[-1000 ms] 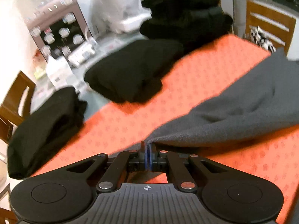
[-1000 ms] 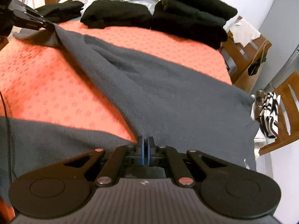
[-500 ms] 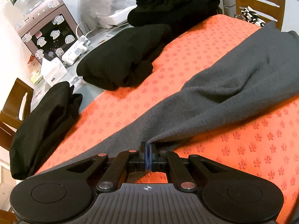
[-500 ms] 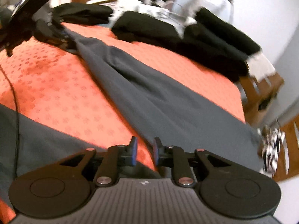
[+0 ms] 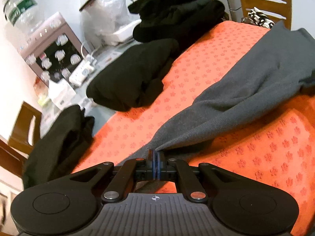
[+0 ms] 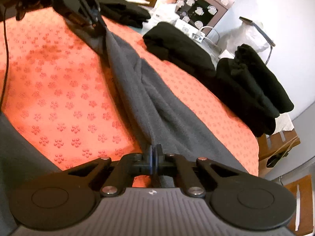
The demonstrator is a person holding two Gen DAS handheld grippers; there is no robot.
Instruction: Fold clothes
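- The left tool (image 5: 155, 153) sat at the lower centre of its own view, pointing downward toward the orange cloth (image 5: 206, 63) on the counter, its jaws clamped on an edge of the grey garment (image 5: 246, 78).
- The right tool (image 6: 154, 149) was angled down likewise; its jaws had just been closing and pinched a ridge of the grey garment (image 6: 149, 98).
- The garment ran as a bunched strip across the cloth, from lower centre to upper left in the right view, ending at the left tool (image 6: 94, 19).
- Only the right view showed the left tool from outside, with dark cable (image 6: 6, 45) along the left edge.
- Only the left view showed the water bottle (image 5: 19, 9) at upper left and the striped fabric (image 5: 259, 18) on a chair (image 5: 263, 0) at upper right.
- Both views showed folded black clothes (image 5: 133, 74) beyond the cloth.
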